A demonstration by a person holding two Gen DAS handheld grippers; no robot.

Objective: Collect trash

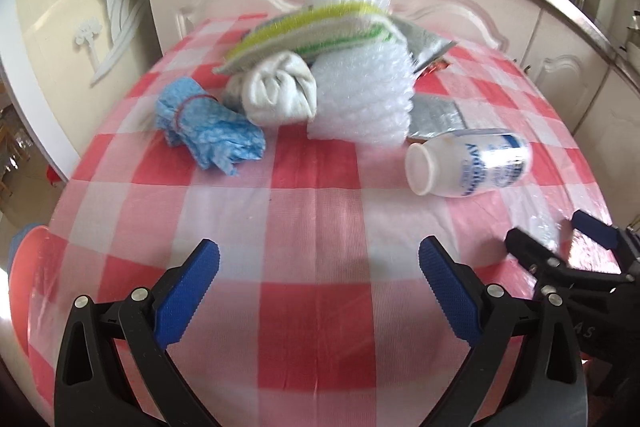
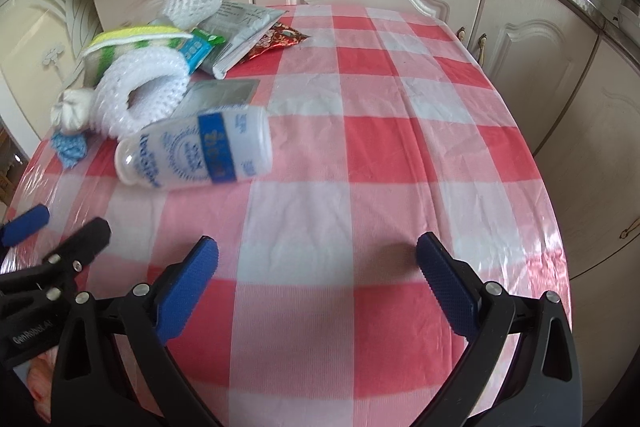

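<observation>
Nothing collected as far as visible: both left tongs (image 1: 319, 297) and right tongs (image 2: 317, 297) are spread wide and empty above the checked worktop (image 2: 360, 147), with the trash untouched in a heap at its far left. The white bottle (image 2: 196, 151) lies on its side nearest the tongs, just beside the foam netting (image 2: 140, 99), with the sponge (image 1: 304, 31), white rag (image 1: 280, 95) and blue cloth (image 1: 208, 127) behind. Only the right view shows the red wrapper (image 2: 276, 41) and silver packet (image 2: 236, 27) clearly; only the left shows a pink bin (image 1: 24, 291) at the worktop's edge, probably the destination.
</observation>
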